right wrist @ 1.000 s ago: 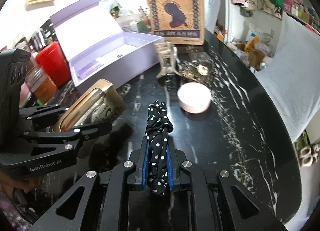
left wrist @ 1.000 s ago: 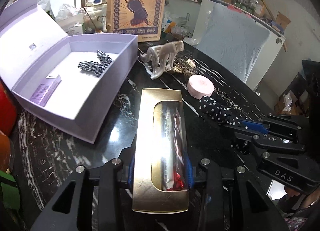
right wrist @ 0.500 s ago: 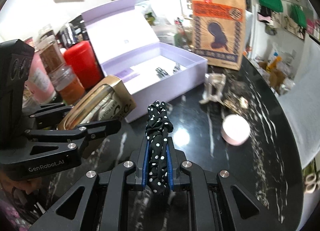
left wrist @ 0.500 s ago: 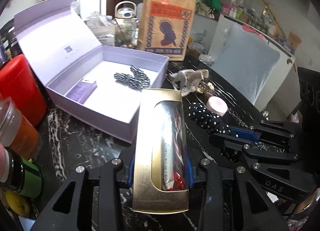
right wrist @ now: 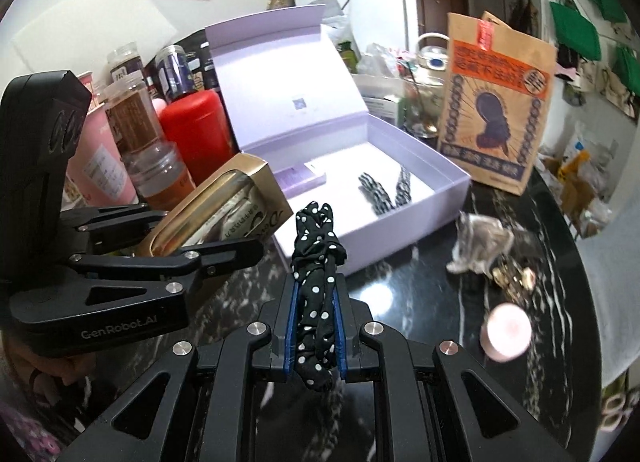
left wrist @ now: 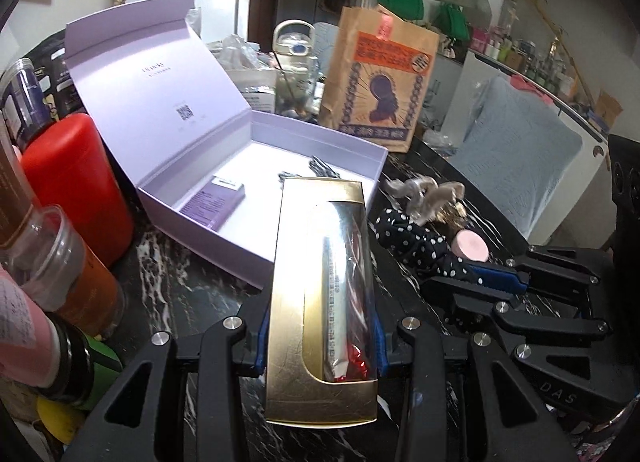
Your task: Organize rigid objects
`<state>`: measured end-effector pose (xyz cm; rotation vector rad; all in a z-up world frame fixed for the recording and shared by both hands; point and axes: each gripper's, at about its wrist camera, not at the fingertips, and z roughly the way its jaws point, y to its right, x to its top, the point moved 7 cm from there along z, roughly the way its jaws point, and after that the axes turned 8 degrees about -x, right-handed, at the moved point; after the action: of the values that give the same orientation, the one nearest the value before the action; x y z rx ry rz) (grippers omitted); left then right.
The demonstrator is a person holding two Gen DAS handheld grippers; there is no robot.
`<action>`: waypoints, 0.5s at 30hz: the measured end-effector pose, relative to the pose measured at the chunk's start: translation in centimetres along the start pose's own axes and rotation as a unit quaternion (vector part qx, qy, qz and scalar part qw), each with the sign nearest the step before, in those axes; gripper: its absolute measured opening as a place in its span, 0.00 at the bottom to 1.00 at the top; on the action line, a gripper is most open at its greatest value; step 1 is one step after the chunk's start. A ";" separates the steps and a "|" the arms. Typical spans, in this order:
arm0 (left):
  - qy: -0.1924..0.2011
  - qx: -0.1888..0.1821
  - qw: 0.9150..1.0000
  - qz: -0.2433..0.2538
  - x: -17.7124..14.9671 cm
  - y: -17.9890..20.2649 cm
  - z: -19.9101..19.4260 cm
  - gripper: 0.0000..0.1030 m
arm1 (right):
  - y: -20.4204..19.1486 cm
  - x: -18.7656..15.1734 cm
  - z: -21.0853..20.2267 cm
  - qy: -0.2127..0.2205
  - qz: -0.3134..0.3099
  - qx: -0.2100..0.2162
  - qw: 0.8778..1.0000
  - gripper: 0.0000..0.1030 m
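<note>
My left gripper (left wrist: 320, 338) is shut on a long gold box (left wrist: 320, 302) with a clear window, held above the dark marble table. It also shows in the right wrist view (right wrist: 216, 206). My right gripper (right wrist: 314, 326) is shut on a black polka-dot hair tie (right wrist: 316, 262), seen too in the left wrist view (left wrist: 416, 238). An open lilac box (right wrist: 400, 214) stands ahead with a checked hair tie (right wrist: 380, 190) and a small purple card (left wrist: 212, 202) inside. Both grippers hover just in front of its near wall.
A pale claw hair clip (right wrist: 480, 246), gold trinkets (right wrist: 514, 278) and a round pink tin (right wrist: 506, 332) lie on the table at right. A red canister (left wrist: 76, 186) and several jars (right wrist: 160, 166) crowd the left. A brown paper bag (right wrist: 492, 102) stands behind the box.
Both grippers have risen and swung left toward the lilac box, each still holding its object. The box now fills more of both views.
</note>
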<state>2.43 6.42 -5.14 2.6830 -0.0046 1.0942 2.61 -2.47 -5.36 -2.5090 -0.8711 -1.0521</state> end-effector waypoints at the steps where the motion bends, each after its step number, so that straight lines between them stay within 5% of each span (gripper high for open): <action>1: 0.003 0.002 1.000 -0.002 0.4 -0.2 -0.1 0.36 | -0.2 0.3 0.1 0.000 -0.004 0.002 1.000 0.15; 15: 0.038 0.035 0.999 -0.006 5.6 -3.1 0.7 0.36 | -1.2 6.6 1.9 0.034 -0.047 0.029 0.998 0.15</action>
<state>7.26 9.76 -2.47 2.6970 0.0645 1.2137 6.60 2.12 -1.88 -2.3902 -0.9949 -1.1170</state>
